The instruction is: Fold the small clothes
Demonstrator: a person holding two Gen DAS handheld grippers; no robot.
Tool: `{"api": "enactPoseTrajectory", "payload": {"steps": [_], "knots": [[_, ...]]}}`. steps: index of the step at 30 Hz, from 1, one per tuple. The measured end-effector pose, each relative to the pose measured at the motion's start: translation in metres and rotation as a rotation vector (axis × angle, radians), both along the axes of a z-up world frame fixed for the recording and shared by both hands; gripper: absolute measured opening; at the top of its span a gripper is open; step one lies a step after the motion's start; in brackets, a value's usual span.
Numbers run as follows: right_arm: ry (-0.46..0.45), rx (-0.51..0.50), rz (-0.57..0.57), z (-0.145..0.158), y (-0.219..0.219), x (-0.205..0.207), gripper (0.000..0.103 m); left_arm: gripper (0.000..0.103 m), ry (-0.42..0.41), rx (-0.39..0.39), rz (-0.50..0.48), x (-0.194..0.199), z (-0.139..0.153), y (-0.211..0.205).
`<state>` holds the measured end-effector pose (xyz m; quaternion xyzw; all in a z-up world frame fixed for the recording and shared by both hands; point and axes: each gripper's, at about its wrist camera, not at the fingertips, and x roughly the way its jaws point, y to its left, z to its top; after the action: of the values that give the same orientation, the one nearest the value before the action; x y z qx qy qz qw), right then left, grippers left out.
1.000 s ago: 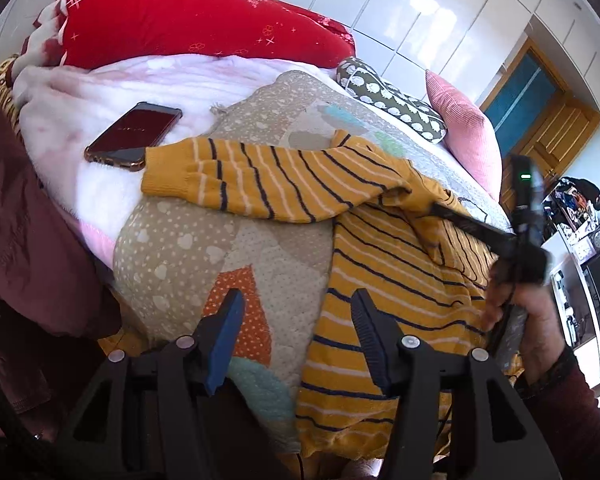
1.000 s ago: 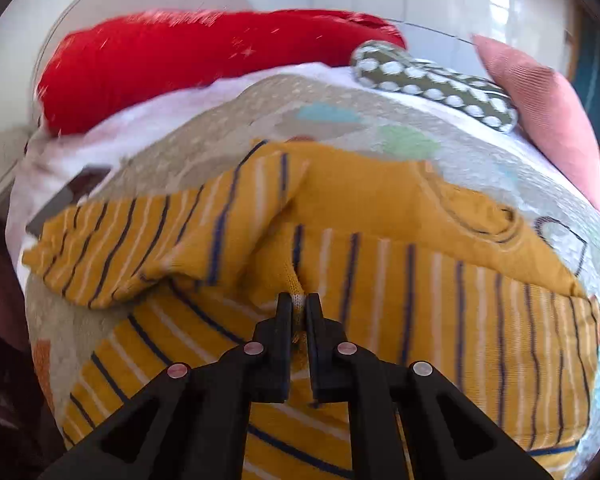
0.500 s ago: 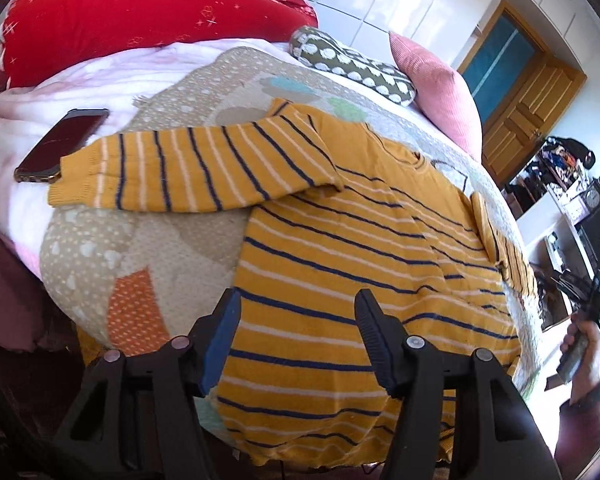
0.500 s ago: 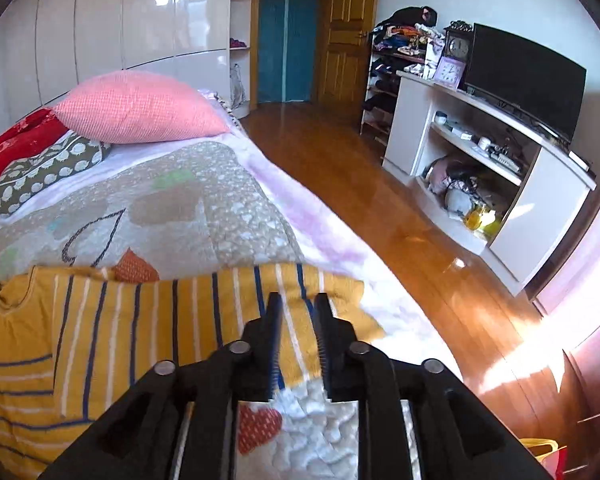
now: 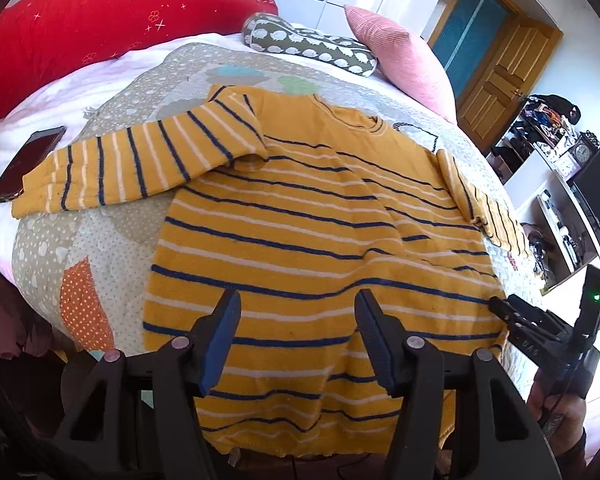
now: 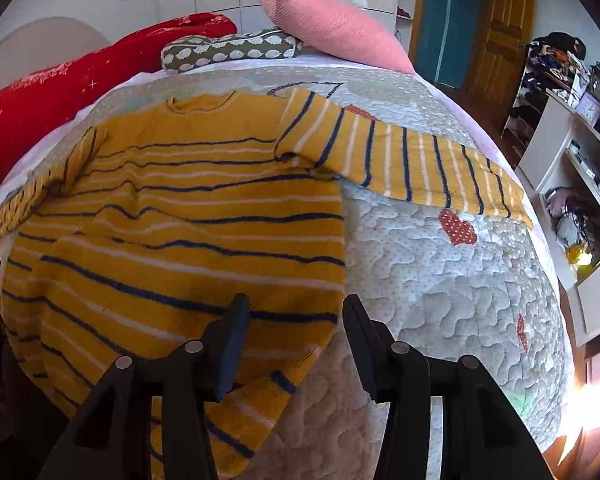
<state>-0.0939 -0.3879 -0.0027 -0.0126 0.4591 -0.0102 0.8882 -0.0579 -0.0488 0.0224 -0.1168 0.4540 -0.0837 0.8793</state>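
left gripper (image 5: 296,340) spread, nothing between the pads, hovering over the lower hem of the yellow striped sweater (image 5: 300,240). right gripper (image 6: 292,340) jaws opening, pads not pressing anything; the sweater's right bottom corner lies under and between them but contact with the fabric can't be judged from this angle

sweater lies flat, front up, on the quilt (image 6: 440,280) of the bed, both sleeves spread out to the sides. hem droops over the near edge of the bed and the very bottom is hidden behind the gripper bodies in both views

in the left view the right gripper shows at the far right edge with part of a hand (image 5: 556,408) (cut off by the frame, fingertips hard to make out). right sleeve is foreshortened there; clear only in the right view

left cuff end touches or overlaps a phone (image 5: 24,164), can't tell which

further back: sheep-print pillow (image 5: 308,44), pink pillow (image 5: 400,52), red blanket (image 5: 100,28), top cut off by the fisheye rim
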Motion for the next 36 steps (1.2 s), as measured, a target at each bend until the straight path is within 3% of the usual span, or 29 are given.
{"api": "enactPoseTrajectory", "payload": {"steps": [8,11,14,15,19,21,25,28,30,32,33,36], "knots": [[0.039,-0.054,-0.007,-0.012,-0.013,-0.020,0.051,0.058,0.003,0.022,0.035,-0.003,-0.002,0.007],[0.053,-0.083,-0.043,-0.014,-0.039,-0.039,0.061,0.058,-0.002,0.038,0.065,-0.004,-0.001,0.020],[0.077,-0.234,-0.177,-0.014,-0.074,-0.057,0.061,0.058,-0.002,0.045,0.082,-0.004,-0.003,0.027],[0.076,-0.238,-0.216,-0.013,-0.088,-0.063,0.061,0.058,0.001,0.046,0.083,-0.003,-0.004,0.027],[0.023,-0.084,-0.301,0.001,-0.128,-0.081,0.061,0.059,0.015,0.034,0.022,0.000,-0.009,0.008],[-0.017,0.042,-0.263,0.009,-0.127,-0.081,0.059,0.059,0.022,0.031,-0.031,0.000,-0.011,-0.012],[-0.077,0.356,0.008,0.020,-0.073,-0.073,0.050,0.059,0.031,0.052,-0.097,0.000,-0.014,-0.044],[-0.004,0.530,0.237,0.010,-0.006,-0.058,0.050,0.059,0.035,0.070,-0.119,0.003,-0.012,-0.057],[0.065,0.513,0.337,-0.006,0.032,-0.050,0.050,0.060,0.025,0.089,-0.128,0.006,-0.011,-0.063],[0.119,0.401,0.350,-0.025,0.049,-0.048,0.041,0.064,0.027,0.134,-0.126,0.011,-0.014,-0.067],[0.109,0.383,0.352,-0.027,0.047,-0.053,0.035,0.064,0.043,0.159,-0.119,0.013,-0.019,-0.069],[0.133,0.335,0.296,-0.027,0.017,-0.066,0.034,0.064,0.119,0.151,-0.121,0.018,-0.041,-0.067]]}}
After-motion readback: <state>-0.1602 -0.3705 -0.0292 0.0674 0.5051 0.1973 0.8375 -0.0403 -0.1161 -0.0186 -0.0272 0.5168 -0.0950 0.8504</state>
